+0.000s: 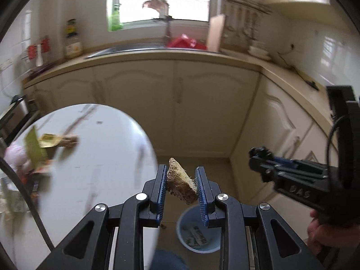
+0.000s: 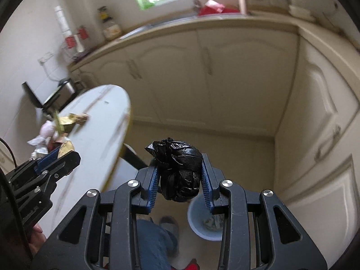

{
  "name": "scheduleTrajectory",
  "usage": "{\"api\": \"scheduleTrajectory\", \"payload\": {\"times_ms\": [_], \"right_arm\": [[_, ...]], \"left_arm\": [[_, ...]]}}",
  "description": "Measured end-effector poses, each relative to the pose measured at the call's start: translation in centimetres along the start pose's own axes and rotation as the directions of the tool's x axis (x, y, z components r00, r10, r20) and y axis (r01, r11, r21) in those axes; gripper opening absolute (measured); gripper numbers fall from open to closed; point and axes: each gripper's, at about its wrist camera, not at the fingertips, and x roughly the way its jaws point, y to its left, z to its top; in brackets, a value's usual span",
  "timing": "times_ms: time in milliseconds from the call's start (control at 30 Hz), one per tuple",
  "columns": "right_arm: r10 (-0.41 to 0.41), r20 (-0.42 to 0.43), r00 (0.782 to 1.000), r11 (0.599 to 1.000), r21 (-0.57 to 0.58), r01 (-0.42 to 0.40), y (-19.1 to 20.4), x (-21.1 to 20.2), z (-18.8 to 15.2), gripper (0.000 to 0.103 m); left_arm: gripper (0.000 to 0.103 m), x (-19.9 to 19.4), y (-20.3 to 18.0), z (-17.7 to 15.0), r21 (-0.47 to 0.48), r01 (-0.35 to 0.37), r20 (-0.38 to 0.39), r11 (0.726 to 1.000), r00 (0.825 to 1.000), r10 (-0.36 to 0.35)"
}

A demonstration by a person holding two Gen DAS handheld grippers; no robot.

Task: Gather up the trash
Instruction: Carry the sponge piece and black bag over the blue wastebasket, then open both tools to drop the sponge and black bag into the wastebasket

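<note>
My left gripper point(image 1: 181, 183) is shut on a brown fibrous scrap point(image 1: 181, 185), held in the air past the white table's edge, above a pale blue bin point(image 1: 198, 234) on the floor. The bin holds some paper wrappers. My right gripper point(image 2: 180, 175) is shut on a crumpled black plastic bag point(image 2: 180, 168), also held over the floor, with the same blue bin point(image 2: 205, 225) below it. The right gripper point(image 1: 261, 157) shows at the right of the left wrist view. The left gripper point(image 2: 60, 151) with its scrap shows at the left of the right wrist view.
A white oval table point(image 1: 90, 162) carries more litter point(image 1: 40, 148) at its far left end. Cream cabinets point(image 1: 175, 103) under a counter with a sink ring the floor space. A person's jeans leg and shoe point(image 2: 162, 231) stand beside the bin.
</note>
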Motion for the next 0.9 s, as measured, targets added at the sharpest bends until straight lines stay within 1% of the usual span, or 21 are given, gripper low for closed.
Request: {"api": "scheduleTrajectory", "payload": {"times_ms": [200, 233, 300, 367, 467, 600, 700, 833, 900], "right_arm": [[-0.049, -0.075, 0.996, 0.995, 0.083, 0.055, -5.5, 2.6, -2.0, 0.032], [-0.057, -0.102, 0.993, 0.993, 0.099, 0.067, -6.8, 3.3, -2.7, 0.032], [-0.062, -0.139, 0.988, 0.990, 0.117, 0.079, -8.0, 4.5, -3.4, 0.032], [-0.069, -0.190, 0.979, 0.986, 0.139, 0.097, -9.5, 6.3, -4.6, 0.032], [-0.064, -0.253, 0.965, 0.979, 0.170, 0.110, -11.4, 8.7, -6.3, 0.032], [-0.050, -0.316, 0.947, 0.972, 0.203, 0.119, -13.1, 11.3, -8.3, 0.032], [-0.034, -0.353, 0.935, 0.967, 0.226, 0.121, -14.0, 13.1, -9.6, 0.032], [-0.008, -0.405, 0.914, 0.962, 0.246, 0.118, -14.5, 15.8, -10.5, 0.032], [0.005, -0.416, 0.909, 0.961, 0.255, 0.111, -14.8, 16.5, -10.8, 0.032]], "left_arm": [[0.022, 5.7, -3.4, 0.5, 0.055, 0.066, -0.053, 0.996, 0.997, -0.063], [0.022, 6.8, -4.1, 0.3, 0.062, 0.078, -0.065, 0.995, 0.995, -0.074], [0.022, 8.9, -4.5, 0.2, 0.072, 0.095, -0.088, 0.993, 0.992, -0.088], [0.022, 11.0, -5.2, -0.3, 0.087, 0.113, -0.113, 0.990, 0.988, -0.103], [0.022, 14.3, -6.2, -1.1, 0.114, 0.120, -0.158, 0.986, 0.982, -0.101], [0.022, 18.9, -6.7, -2.0, 0.131, 0.119, -0.240, 0.984, 0.967, -0.085], [0.022, 21.9, -6.5, -2.2, 0.107, 0.115, -0.301, 0.987, 0.950, -0.078], [0.022, 25.3, -6.3, -2.4, 0.094, 0.113, -0.356, 0.989, 0.932, -0.073], [0.022, 26.6, -6.3, -2.4, 0.096, 0.115, -0.381, 0.989, 0.922, -0.070]]}}
